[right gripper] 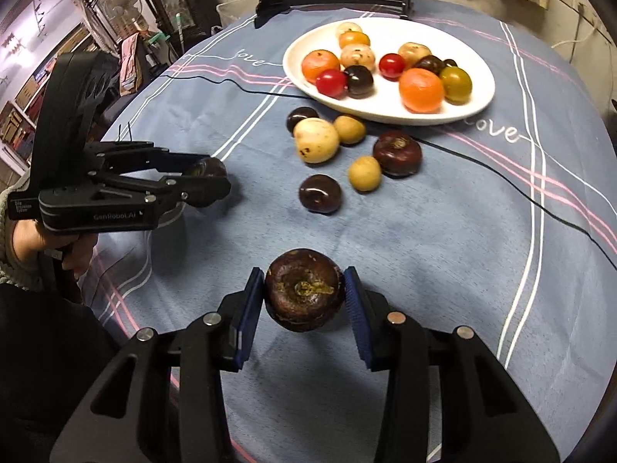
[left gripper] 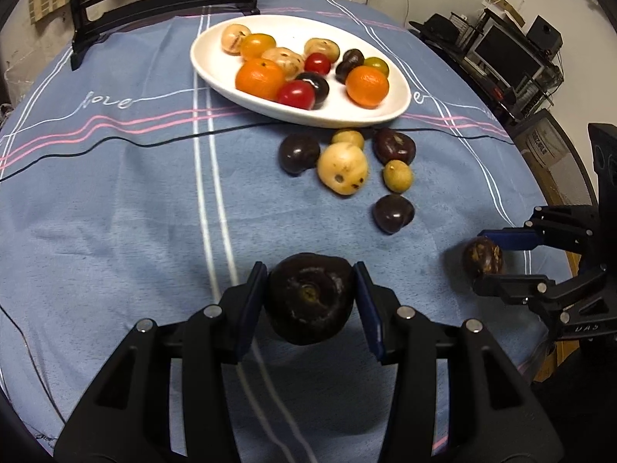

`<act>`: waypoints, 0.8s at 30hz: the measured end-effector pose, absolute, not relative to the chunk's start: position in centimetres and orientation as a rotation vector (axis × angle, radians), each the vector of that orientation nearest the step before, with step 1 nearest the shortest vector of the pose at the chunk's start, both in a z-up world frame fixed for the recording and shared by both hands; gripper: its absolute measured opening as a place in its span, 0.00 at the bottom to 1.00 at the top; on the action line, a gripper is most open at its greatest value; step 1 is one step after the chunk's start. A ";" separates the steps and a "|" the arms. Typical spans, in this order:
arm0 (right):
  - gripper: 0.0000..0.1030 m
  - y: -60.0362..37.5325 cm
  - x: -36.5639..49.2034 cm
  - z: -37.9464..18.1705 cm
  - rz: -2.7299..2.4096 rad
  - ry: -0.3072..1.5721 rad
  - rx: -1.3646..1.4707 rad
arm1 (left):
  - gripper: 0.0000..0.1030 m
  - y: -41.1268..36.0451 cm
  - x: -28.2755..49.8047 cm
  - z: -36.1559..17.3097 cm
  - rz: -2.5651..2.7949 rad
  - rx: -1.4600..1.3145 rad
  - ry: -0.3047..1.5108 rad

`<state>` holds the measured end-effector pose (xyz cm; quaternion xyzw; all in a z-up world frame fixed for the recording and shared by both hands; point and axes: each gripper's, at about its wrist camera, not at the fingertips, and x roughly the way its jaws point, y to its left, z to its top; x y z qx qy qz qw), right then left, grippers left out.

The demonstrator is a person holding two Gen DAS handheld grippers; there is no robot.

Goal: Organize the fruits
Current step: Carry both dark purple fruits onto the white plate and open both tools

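left gripper (left gripper: pixel 310 299) pinches a dark fruit (left gripper: pixel 310 303) above the blue tablecloth (left gripper: pixel 115 212) | right gripper (right gripper: pixel 304 295) clamps a brown fruit (right gripper: pixel 304 289) (raised too) | white plate (left gripper: pixel 216 77) beyond loose fruits

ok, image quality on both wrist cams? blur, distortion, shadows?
Left wrist: strong fisheye bending with dark corners, pale fruit on the cloth slightly smeared, held dark fruit sharp. Right wrist: same bending, sharper overall, soft shadow on the tablecloth beneath its held fruit; plate bright but not blown out.
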<state>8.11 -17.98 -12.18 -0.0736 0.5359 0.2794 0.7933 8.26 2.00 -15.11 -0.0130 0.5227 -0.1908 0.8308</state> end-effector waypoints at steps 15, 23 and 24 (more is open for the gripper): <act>0.42 -22.3 16.2 -8.4 0.524 1.035 -0.057 | 0.45 0.9 16.6 -11.1 -0.346 -0.015 0.997; 0.42 -21.2 25.8 -6.1 0.499 0.926 -0.061 | 0.45 1.7 23.7 -9.6 -0.291 0.015 0.940; 0.42 -20.9 27.1 -6.2 0.500 0.924 -0.058 | 0.45 1.8 24.5 -9.8 -0.283 0.013 0.944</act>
